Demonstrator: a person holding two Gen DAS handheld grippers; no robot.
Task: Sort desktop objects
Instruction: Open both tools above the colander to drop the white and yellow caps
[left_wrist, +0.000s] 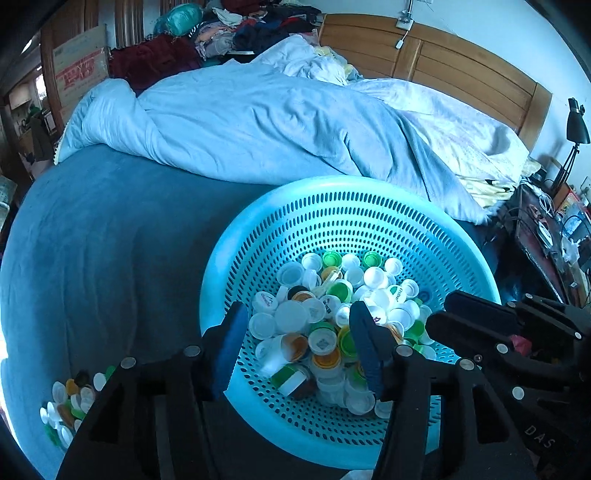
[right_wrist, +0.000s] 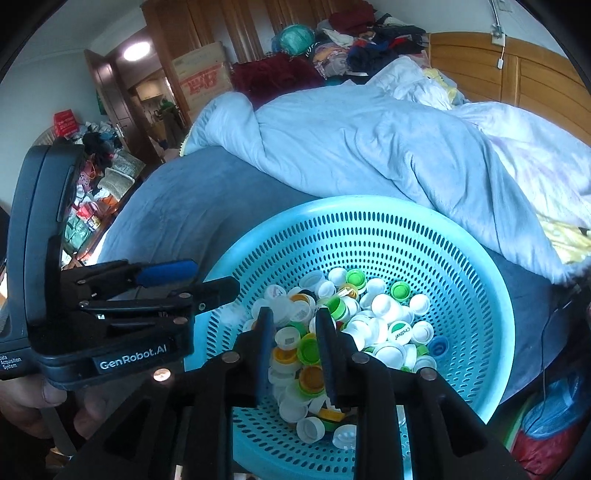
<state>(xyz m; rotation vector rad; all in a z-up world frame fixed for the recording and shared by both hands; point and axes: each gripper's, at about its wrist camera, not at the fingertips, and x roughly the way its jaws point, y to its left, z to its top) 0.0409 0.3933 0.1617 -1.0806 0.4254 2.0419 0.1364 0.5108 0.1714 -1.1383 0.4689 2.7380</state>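
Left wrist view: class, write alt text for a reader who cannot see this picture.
A left hand-held gripper, jaws open and empty, hangs over bottle caps heaped in a turquoise perforated basket on a blue bedsheet. The right hand-held gripper reaches in from the right. A smaller cap pile lies lower left; a rumpled duvet lies behind.

Left wrist view: mounted behind the left tool (left_wrist: 299, 332), angled steeply down, close above the round perforated turquoise plastic basket (left_wrist: 258, 236) at lower centre. Right wrist view: behind the right tool (right_wrist: 295, 332), likewise tilted down and close. Both share the basket, the blue-sheeted bed (left_wrist: 110, 229) and pale blue duvet (left_wrist: 258, 125). Each shows the other tool at frame edge.
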